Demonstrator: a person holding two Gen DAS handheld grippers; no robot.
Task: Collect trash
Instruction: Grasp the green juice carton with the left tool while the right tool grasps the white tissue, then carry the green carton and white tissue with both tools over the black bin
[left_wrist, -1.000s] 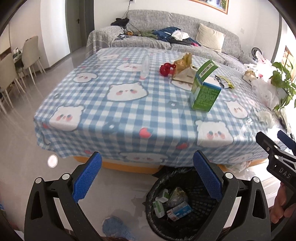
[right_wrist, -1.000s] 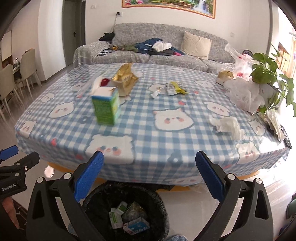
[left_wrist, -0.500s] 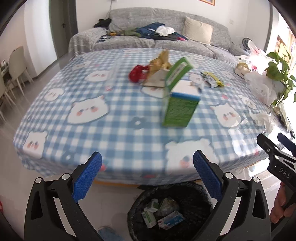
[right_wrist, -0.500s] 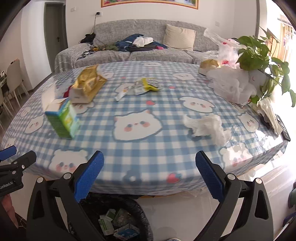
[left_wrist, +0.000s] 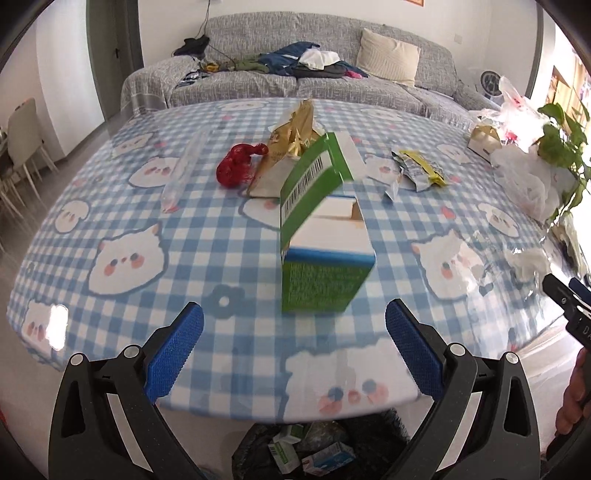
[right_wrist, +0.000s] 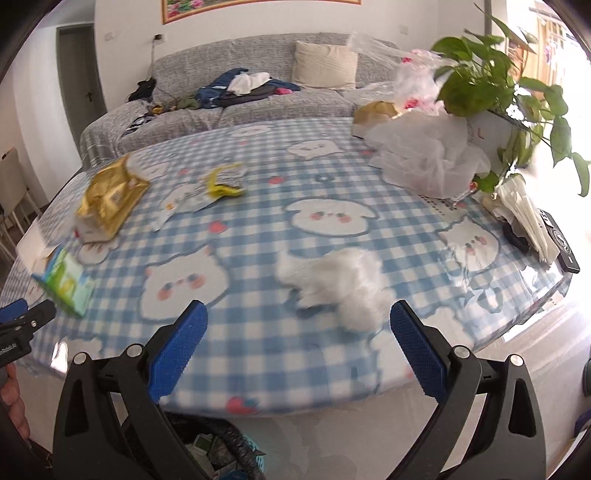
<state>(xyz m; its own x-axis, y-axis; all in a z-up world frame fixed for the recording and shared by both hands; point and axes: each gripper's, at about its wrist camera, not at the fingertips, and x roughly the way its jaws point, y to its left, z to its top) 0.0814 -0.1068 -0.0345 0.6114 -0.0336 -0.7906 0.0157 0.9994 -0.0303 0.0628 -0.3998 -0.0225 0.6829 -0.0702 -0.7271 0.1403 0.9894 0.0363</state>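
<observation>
Because trash lay scattered on the blue checked tabletop (left_wrist: 155, 206), the left gripper (left_wrist: 293, 345), jaws apart and empty, faced the open green-and-white carton (left_wrist: 325, 254); the right gripper (right_wrist: 297, 341), equally spread, faced the crumpled white tissue (right_wrist: 340, 282).

The worktop (left_wrist: 155, 206) wears a blue-and-white checked cloth printed with white cat faces with pink cheeks, small red strawberries and blue flowers. The open carton (left_wrist: 325, 254) is green with a white top, a blue band and a black barcode. Behind it lie a gold foil bag (left_wrist: 291, 136) and a red crumpled wrapper (left_wrist: 238, 166). The small sachets (left_wrist: 419, 170) are white and yellow. The crumpled tissue (right_wrist: 340, 284) is white. The left gripper (left_wrist: 293, 350) and right gripper (right_wrist: 299, 350) are black with blue textured pads. The bin (left_wrist: 317, 450) is black. The sofa (left_wrist: 258, 85) is grey with a fine grid, its cushion (left_wrist: 391, 61) cream; the plant (right_wrist: 491, 74) is green.
</observation>
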